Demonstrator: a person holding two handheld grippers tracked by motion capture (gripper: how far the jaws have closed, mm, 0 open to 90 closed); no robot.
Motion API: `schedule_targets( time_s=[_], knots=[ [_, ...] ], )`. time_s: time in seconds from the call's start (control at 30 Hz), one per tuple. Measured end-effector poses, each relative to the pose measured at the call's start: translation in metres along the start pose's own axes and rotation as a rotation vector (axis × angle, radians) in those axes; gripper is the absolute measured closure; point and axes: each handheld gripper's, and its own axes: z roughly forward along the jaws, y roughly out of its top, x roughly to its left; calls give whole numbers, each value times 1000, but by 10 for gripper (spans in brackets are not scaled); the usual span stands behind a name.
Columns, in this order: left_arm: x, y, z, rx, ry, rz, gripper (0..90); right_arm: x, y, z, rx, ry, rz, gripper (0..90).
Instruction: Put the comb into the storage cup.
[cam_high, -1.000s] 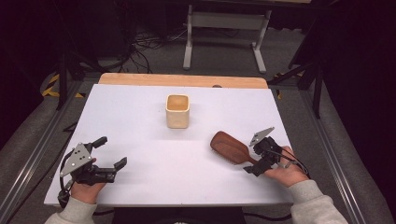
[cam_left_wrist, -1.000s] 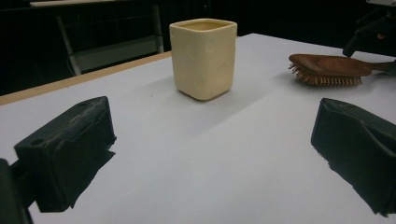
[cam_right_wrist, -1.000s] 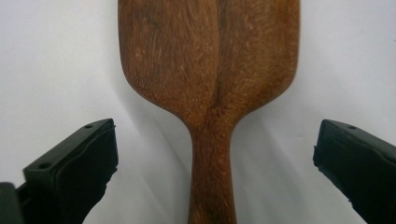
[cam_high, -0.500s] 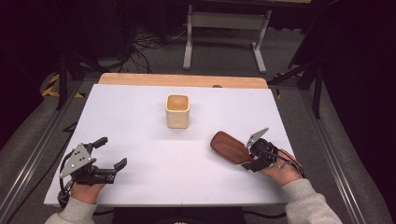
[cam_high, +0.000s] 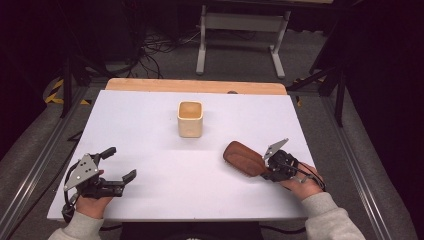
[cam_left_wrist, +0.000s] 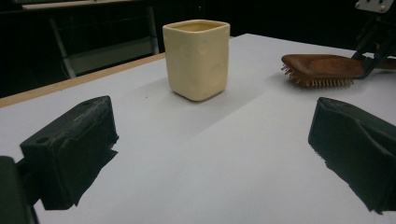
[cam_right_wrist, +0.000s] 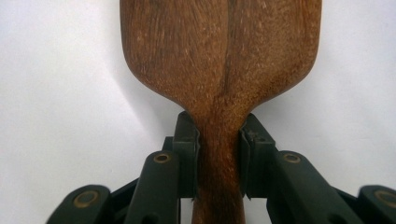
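Lower right of the high view: my right gripper is clamped on the neck of the dark brown wooden paddle hairbrush, bristles down on the white worktop. I would lift it level and slowly, since a grip this far from the head invites pivoting. My left gripper, jaws apart and empty, waits at lower left; the cream square ceramic cup stands at centre.
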Motion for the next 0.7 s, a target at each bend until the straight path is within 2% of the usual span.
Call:
schedule_targets(
  time_s=[0.27, 0.53, 0.7],
  knots=[
    [0, 0, 0, -4, 0, -7, 19, 6, -3, -3, -49, -34, -13, 727],
    [0, -1, 0, -4, 1, -10, 17, 8, 2, -20, -182, -55, -5, 727],
    [0, -1, 1, -6, 0, -9, 9, 14, 7, -30, -269, -79, -16, 727]
  ],
)
